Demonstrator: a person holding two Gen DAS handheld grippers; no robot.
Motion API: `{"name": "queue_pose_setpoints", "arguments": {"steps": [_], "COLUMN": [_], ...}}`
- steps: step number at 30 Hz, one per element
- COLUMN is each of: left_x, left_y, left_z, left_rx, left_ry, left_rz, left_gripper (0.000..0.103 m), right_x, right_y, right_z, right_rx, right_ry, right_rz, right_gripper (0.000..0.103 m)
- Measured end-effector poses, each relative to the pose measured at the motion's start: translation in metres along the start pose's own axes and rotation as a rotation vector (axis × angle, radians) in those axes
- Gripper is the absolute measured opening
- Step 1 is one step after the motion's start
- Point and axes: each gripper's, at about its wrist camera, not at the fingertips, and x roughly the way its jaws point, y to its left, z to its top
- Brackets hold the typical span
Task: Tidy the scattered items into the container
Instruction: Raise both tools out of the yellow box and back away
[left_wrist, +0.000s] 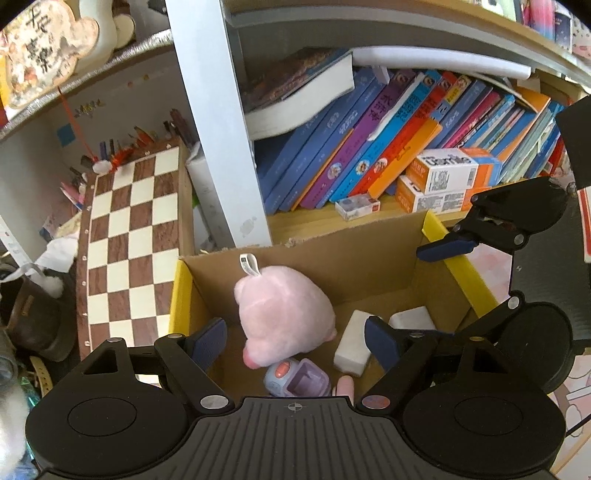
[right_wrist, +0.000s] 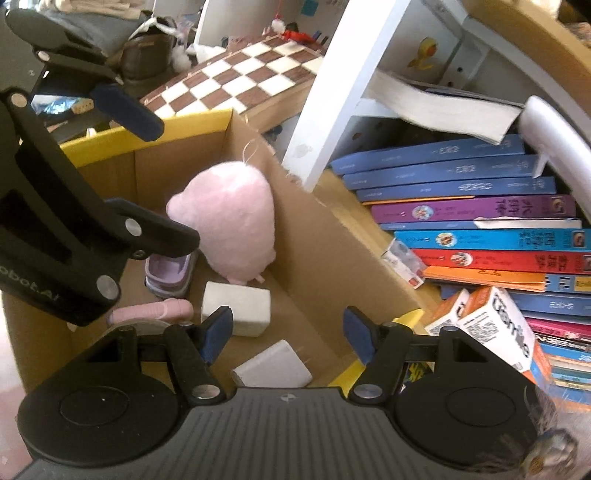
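The cardboard box (left_wrist: 303, 266), the one with yellow tape along its rim, sits on the floor hard against the bookshelf, and the things being tidied are already down inside it. A pink plush toy (left_wrist: 284, 314) takes up the middle, slumped face-down with its white tag pointing at the back wall; I'd guess it lies that way because it was simply dropped in. I count two white blocks (right_wrist: 236, 308) on the box floor, near each other but apart, one small lilac toy (right_wrist: 170, 275) tucked against the plush, and one pink stick-shaped thing (right_wrist: 151, 310) lying beside the lilac toy; what that stick actually is, I cannot tell. Above all this the left gripper (left_wrist: 295, 341) hovers with its blue pads wide apart and nothing between them, directly over the plush and the lilac toy, which to me reads as a tool that has let go. The right gripper (right_wrist: 290, 330) also stands spread and empty, straddling the box's near corner with one pad over the blocks. Outside the box, one chessboard (left_wrist: 133, 236) leans against the shelf to its left, a long row of slanting books (left_wrist: 369, 147) fills the shelf behind, and two orange-and-white cartons (left_wrist: 447, 173) are stacked in front of the books.
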Motion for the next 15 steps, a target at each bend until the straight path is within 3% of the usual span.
{"name": "queue_pose_setpoints", "arguments": {"steps": [11, 15], "left_x": [-0.046, -0.068], "left_y": [-0.002, -0.006], "left_z": [0.001, -0.002], "left_rx": [-0.02, -0.02], "left_ry": [-0.077, -0.12], "left_rz": [0.005, 0.003], "left_gripper": [0.085, 0.09], "right_x": [-0.052, -0.075], "right_y": [0.004, 0.005], "right_z": [-0.001, -0.002], "right_rx": [0.033, 0.064], "right_ry": [-0.079, -0.118], "right_rz": [-0.03, -0.044], "right_gripper": [0.065, 0.068]}}
